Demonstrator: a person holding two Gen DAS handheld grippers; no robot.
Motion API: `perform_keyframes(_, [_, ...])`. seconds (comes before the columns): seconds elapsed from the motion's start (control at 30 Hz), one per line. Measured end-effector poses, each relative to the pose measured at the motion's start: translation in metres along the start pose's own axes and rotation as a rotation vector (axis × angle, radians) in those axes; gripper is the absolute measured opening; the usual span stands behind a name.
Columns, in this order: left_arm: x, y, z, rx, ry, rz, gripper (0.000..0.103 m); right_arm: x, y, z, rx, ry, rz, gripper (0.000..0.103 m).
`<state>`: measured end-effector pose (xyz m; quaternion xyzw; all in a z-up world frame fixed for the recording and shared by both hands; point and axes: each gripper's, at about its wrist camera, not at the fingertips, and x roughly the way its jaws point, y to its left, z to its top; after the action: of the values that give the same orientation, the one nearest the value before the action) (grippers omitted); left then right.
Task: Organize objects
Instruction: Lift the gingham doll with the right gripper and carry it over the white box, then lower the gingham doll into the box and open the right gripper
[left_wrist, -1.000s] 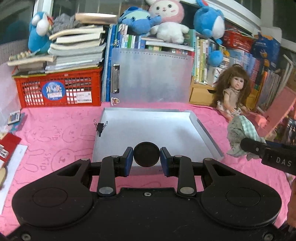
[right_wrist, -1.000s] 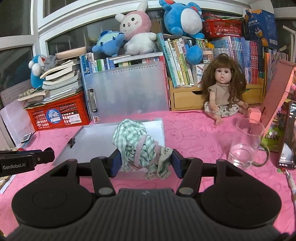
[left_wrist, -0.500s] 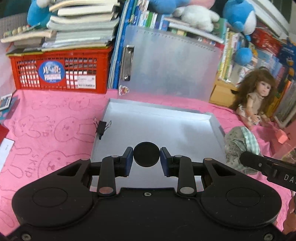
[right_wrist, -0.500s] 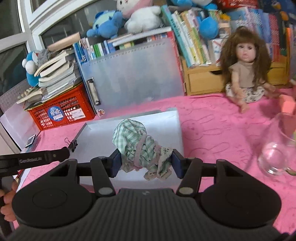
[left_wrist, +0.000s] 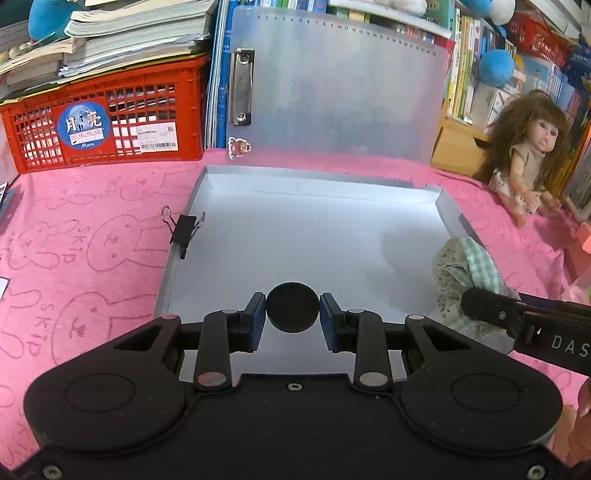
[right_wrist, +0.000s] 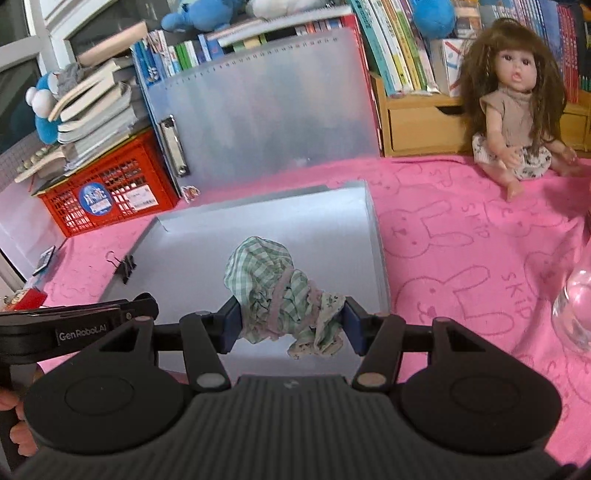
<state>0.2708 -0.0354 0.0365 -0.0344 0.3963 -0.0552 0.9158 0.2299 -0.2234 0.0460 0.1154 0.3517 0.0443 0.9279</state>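
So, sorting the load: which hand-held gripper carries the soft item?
The right hand-held gripper, clamped on the green checked cloth bundle; the left pinches a black disc.

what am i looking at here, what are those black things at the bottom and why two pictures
There is no robot. A person holds a hand-held two-finger gripper in each hand, and each gripper carries a wide-angle camera looking forward along its fingers. That is why there are two pictures: one from the left hand's tool, one from the right's.

The left gripper is shut on a small black disc. The right gripper holds a bundle of green checked cloth, which looks like doll clothing. Both hang over an open grey flat box lying on a pink cloth, its lid standing up behind.

A black binder clip sits on the box's left edge. Around it are a doll, a red crate under stacked books, and a glass.
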Motion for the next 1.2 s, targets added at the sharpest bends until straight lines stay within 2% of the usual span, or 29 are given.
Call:
perform_keyframes(0.53, [0.016,0.002,-0.005,-0.028,0.061,-0.015,0.030,0.015,0.002,-0.012,-0.009,0.032,-0.006,0.064])
perform_keyframes(0.57, [0.016,0.002,-0.005,-0.029,0.062,-0.015,0.032,0.015,0.002,-0.012,-0.010,0.032,-0.006,0.064])
perform_keyframes(0.63, [0.014,0.002,-0.005,-0.029,0.061,-0.018,0.040,0.013,0.002,-0.012,-0.008,0.027,-0.005,0.075])
perform_keyframes(0.73, [0.008,0.001,-0.004,-0.026,0.044,-0.025,0.049,0.008,0.002,-0.012,-0.007,0.007,0.011,0.082])
perform_keyframes(0.97, [-0.016,0.002,0.000,-0.016,-0.006,-0.048,0.069,-0.012,0.003,-0.010,-0.015,-0.047,0.021,0.090])
perform_keyframes(1.2, [-0.048,-0.001,-0.003,0.035,-0.076,-0.062,0.079,-0.036,-0.002,-0.011,0.001,-0.103,0.014,0.098])
